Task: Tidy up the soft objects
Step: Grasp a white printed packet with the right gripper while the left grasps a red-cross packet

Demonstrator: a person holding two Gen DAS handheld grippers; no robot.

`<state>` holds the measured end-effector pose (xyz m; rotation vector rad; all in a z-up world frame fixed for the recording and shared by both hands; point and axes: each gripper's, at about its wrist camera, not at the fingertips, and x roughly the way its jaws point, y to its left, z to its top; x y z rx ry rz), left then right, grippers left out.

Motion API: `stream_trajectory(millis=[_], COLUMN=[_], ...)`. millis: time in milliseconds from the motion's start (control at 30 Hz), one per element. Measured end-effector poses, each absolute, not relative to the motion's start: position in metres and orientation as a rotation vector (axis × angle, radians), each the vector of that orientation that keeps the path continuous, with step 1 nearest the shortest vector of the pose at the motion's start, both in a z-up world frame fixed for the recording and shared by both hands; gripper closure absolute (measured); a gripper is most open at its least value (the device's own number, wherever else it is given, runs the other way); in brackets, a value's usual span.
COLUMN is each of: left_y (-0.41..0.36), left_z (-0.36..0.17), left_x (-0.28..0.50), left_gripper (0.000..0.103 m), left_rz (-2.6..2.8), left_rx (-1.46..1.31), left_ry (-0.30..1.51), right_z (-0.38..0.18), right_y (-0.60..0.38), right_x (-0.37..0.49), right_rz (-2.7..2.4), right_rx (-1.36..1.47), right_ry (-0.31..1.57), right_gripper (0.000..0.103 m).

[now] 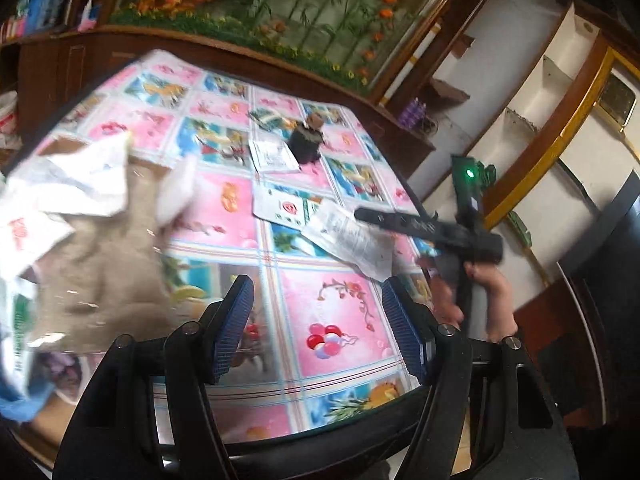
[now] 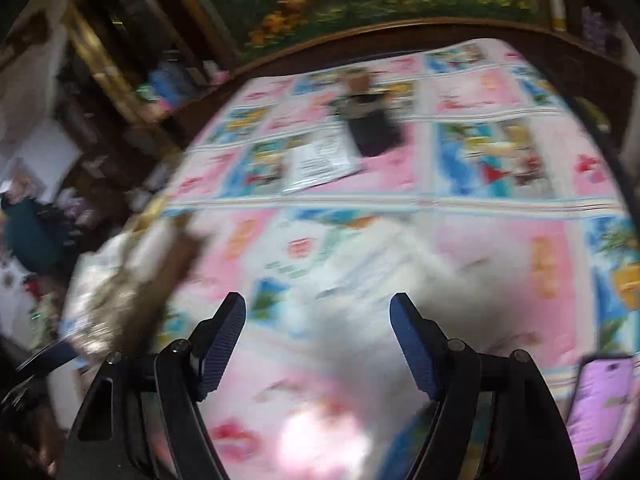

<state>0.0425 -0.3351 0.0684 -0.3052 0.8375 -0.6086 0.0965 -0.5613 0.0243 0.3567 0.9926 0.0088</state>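
A beige cloth [image 1: 100, 256] lies heaped at the table's left, with crumpled white plastic bags [image 1: 68, 184] on and around it. A scrap of blue fabric [image 1: 20, 404] shows at the near left corner. My left gripper [image 1: 320, 332] hangs open over the patterned table [image 1: 332, 304], right of the heap, nothing between its fingers. In the blurred right wrist view my right gripper [image 2: 318, 344] is open and empty above white papers [image 2: 360, 264], with the beige heap [image 2: 132, 280] to its left. A small dark doll [image 1: 306, 140] [image 2: 372, 128] stands near the far edge.
Flat packets [image 1: 276, 156] and leaflets [image 1: 352, 236] lie mid-table. A hand [image 1: 488, 292] holds the other gripper's handle at the table's right edge. A purple phone [image 2: 600, 400] rests at the near right. Dark wooden cabinets [image 1: 200, 52] ring the table.
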Motion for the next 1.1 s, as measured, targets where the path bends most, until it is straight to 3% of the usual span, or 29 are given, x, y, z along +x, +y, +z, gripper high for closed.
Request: stream_trajectory(millis=[233,467,867,1100], left_y=[-0.337,-0.330,-0.319,-0.317], left_z=[0.056,0.052,0.054,0.051], left_x=[0.047,0.050,0.050,0.050], left_gripper=[0.036,0.036,0.036,0.036], left_rz=[-0.593,-0.576,-0.547,-0.552], left_rx=[-0.319,-0.348,-0.358,-0.365], left_ry=[0.874,0.887,0.870,0.874], right_z=[-0.014,-0.020,-0.029,-0.024], right_y=[-0.584,-0.526,-0.501,-0.503], right_x=[0.115,0.103,0.114,0.103], right_rz=[0.002,0.128,-0.028,-0.081], right_rx=[0.373,0.114,0.026,0.033], right_ry=[1.102,1.180,1.184,1.126], right_gripper=[0.022,0.003,0.003,0.019])
